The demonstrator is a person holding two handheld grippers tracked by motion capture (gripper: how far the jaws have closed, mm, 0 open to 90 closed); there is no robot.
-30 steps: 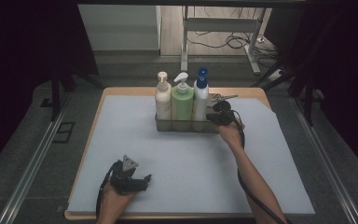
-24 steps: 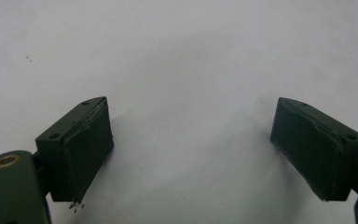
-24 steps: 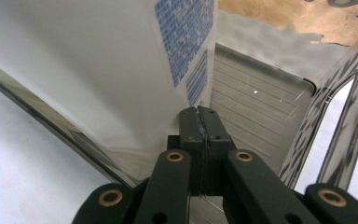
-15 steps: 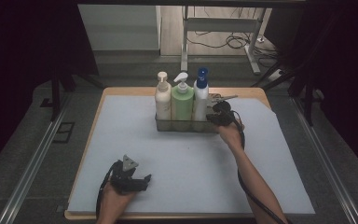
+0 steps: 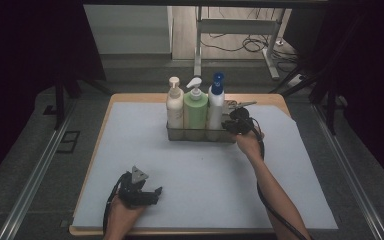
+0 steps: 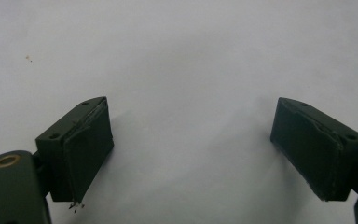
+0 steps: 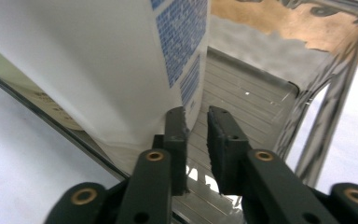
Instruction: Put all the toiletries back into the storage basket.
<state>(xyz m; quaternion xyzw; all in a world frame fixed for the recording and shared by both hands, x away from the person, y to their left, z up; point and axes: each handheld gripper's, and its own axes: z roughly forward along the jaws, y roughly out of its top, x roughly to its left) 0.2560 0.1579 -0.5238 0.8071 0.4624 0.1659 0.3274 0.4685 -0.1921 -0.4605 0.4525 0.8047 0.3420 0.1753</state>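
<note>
Pale grey sheeting (image 5: 130, 150) covers the wooden desk (image 5: 275, 99). At its far middle stands a low rectangular metal wire caddy (image 5: 200, 135) that holds three pump bottles upright in a row: a cream bottle (image 5: 174, 106) at the left, a green bottle (image 5: 195, 109) in the middle and a white bottle with a blue pump and blue printed label (image 5: 215, 104) at the right.

Right claw (image 5: 231, 126): held at the right end of the caddy, just beside the white bottle. In the right gripper view the right claw (image 7: 196, 122) reaches into the caddy (image 7: 279, 88) over its near rim. Its two black jaws stand a narrow slit apart, having just been opening, with nothing pinched between them; the left jaw lies against or just beside the base of the white bottle (image 7: 98, 60), and contact cannot be judged. The ribbed metal floor of the caddy shows beyond the jaws.

Left claw (image 5: 152, 192): rests low on the grey sheeting near the front left of the desk, well apart from the caddy. In the left gripper view the left claw (image 6: 191, 140) has its jaws spread wide over bare sheeting (image 6: 182, 56), holding nothing.
</note>
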